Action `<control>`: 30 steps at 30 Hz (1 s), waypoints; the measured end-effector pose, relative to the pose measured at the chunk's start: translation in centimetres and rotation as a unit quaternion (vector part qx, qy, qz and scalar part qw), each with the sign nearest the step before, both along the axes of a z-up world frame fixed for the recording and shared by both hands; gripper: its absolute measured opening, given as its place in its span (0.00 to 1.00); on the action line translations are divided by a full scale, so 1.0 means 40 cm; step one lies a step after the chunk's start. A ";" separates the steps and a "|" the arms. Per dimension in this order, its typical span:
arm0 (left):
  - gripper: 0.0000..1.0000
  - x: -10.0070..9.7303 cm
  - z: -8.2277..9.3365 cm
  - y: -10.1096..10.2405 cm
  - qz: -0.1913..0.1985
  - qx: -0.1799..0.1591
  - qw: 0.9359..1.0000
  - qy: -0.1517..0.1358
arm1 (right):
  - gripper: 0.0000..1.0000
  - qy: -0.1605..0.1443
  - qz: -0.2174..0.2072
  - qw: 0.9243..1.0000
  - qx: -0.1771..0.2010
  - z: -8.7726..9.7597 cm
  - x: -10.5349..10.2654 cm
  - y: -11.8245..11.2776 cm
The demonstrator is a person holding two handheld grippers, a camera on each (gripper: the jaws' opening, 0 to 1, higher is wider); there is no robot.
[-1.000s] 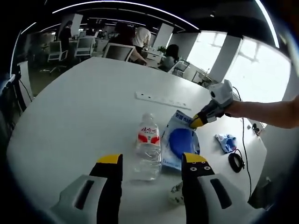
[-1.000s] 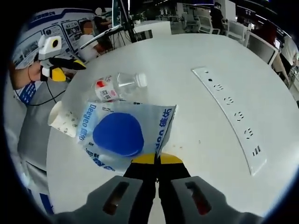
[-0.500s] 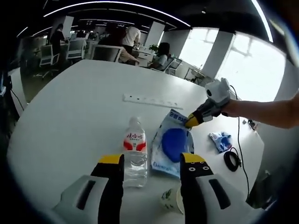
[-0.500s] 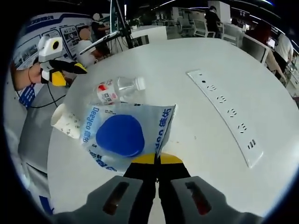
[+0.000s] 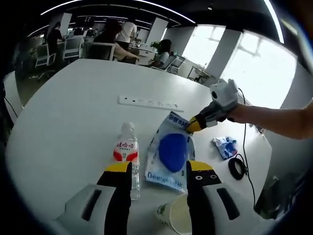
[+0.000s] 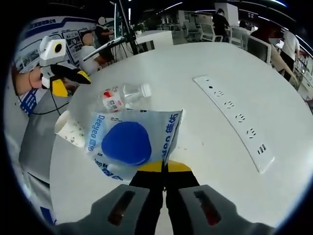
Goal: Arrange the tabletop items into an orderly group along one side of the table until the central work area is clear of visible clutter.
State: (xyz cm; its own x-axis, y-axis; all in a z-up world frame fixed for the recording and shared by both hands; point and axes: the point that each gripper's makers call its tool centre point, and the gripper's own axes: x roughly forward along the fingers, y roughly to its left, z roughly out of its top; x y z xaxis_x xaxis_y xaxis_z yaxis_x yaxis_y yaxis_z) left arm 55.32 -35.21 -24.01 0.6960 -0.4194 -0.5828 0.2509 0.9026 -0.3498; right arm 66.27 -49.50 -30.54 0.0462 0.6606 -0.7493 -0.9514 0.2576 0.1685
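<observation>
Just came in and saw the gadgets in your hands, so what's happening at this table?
A person is tidying a white table with two handheld grippers. The right gripper is shut on a corner of the blue-and-white packet. The left gripper hangs open above the table, near the lying water bottle and the paper cup. A blue cloth and a power strip lie farther off.

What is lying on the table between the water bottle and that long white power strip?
Nothing: in the right gripper view, bare white table separates the water bottle from the power strip. The left gripper view agrees.
</observation>
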 end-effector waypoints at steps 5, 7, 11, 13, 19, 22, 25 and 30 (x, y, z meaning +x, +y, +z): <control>0.44 0.001 -0.005 -0.007 -0.003 -0.001 1.000 0.002 | 0.00 0.001 -0.002 1.000 0.005 0.008 -0.002 -0.006; 0.43 0.001 -0.006 -0.009 -0.004 -0.001 1.000 0.002 | 0.00 0.002 -0.004 1.000 0.005 0.008 -0.004 -0.008; 0.43 0.000 -0.006 -0.015 -0.007 -0.003 1.000 0.002 | 0.00 0.007 -0.005 1.000 0.012 0.016 -0.010 -0.008; 0.43 0.000 -0.008 -0.015 -0.008 -0.003 1.000 0.002 | 0.00 0.011 -0.004 1.000 0.013 0.018 -0.017 -0.008; 0.43 0.001 -0.007 -0.011 -0.006 -0.005 1.000 -0.001 | 0.00 0.013 -0.007 1.000 0.020 0.043 -0.027 -0.010; 0.43 0.000 -0.009 -0.010 -0.007 -0.005 1.000 0.000 | 0.00 0.013 -0.005 1.000 0.025 0.057 -0.034 -0.010; 0.43 0.000 -0.007 -0.009 -0.006 -0.008 1.000 -0.002 | 0.00 0.013 -0.006 0.999 0.033 0.080 -0.044 -0.011; 0.43 0.000 -0.006 -0.007 -0.005 -0.011 1.000 -0.003 | 0.00 0.018 -0.008 0.998 0.055 0.126 -0.061 -0.010</control>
State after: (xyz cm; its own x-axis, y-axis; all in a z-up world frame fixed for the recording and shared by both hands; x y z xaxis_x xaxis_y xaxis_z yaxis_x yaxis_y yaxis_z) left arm 55.32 -35.51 -24.26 0.6952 -0.4389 -0.5693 0.2623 0.8923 -0.3675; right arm 63.83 -49.90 -25.48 0.0323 0.7384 -0.6736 -0.9400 0.2515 0.2306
